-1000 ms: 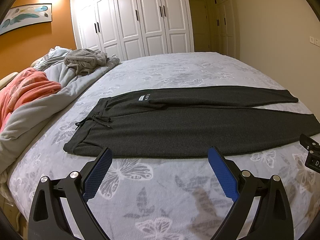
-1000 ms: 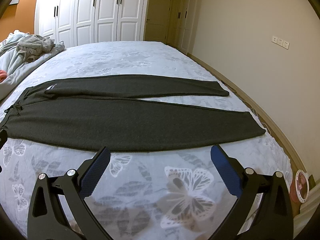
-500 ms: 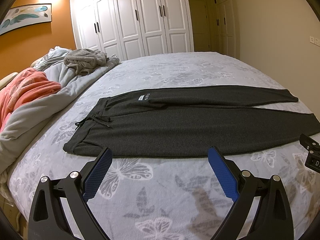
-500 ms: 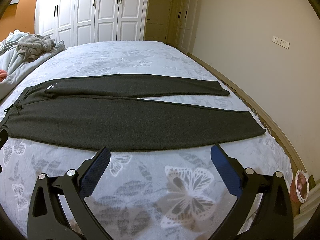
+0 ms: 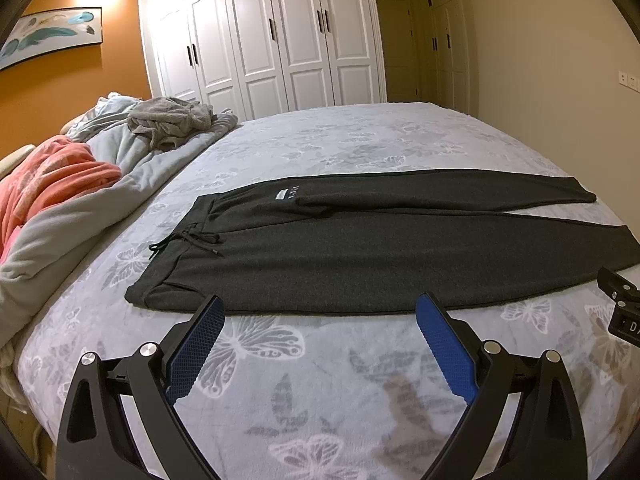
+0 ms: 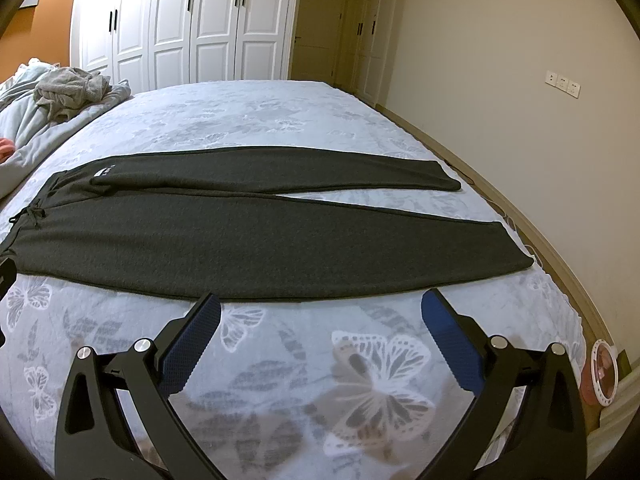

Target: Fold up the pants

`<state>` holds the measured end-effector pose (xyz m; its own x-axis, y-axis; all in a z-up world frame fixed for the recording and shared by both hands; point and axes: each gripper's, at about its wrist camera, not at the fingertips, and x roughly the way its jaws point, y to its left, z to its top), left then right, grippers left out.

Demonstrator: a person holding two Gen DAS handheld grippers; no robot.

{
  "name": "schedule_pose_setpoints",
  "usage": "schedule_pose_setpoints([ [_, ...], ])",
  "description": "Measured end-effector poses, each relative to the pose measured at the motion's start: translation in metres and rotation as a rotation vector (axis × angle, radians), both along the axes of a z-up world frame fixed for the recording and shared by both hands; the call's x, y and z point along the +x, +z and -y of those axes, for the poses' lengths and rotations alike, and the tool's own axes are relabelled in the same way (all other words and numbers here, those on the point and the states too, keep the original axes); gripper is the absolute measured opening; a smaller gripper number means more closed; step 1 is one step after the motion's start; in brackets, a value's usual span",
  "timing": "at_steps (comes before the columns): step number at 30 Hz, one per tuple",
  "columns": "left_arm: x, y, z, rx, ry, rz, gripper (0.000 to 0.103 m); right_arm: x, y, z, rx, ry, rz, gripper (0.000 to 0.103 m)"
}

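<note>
Lying flat: one pants [image 5: 360, 252], two gaping tongs [image 5: 320, 308].

A home bedroom. A wide bed [image 5: 360, 140] with a butterfly-print cover fills the frame's middle, white wardrobe doors [image 5: 280, 36] span the top, and rumpled bedding [image 5: 80, 184] lies at left below a framed feather picture [image 5: 48, 36] on an orange wall.

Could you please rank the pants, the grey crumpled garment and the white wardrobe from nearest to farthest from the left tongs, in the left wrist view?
1. Pants, flat just ahead of the left tongs.
2. Grey crumpled garment, far left on the bedding.
3. White wardrobe, against the back wall.
</note>
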<state>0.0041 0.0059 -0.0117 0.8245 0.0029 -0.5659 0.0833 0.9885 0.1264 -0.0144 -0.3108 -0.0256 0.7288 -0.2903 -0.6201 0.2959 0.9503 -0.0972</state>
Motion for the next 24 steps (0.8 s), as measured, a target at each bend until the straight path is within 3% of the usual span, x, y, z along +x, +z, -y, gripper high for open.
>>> schedule_pose_setpoints([
  [15, 0.004, -0.005, 0.000, -0.004, -0.010, -0.022, 0.094, 0.001, -0.001, -0.001, 0.000, -0.002, -0.007, 0.098],
  [20, 0.016, -0.013, -0.006, -0.089, -0.106, -0.154, 0.095, 0.012, 0.010, 0.019, 0.064, 0.037, -0.046, 0.098],
  [24, 0.034, -0.019, -0.009, -0.140, -0.197, -0.268, 0.095, 0.041, 0.036, 0.080, 0.143, 0.071, -0.092, 0.098],
])
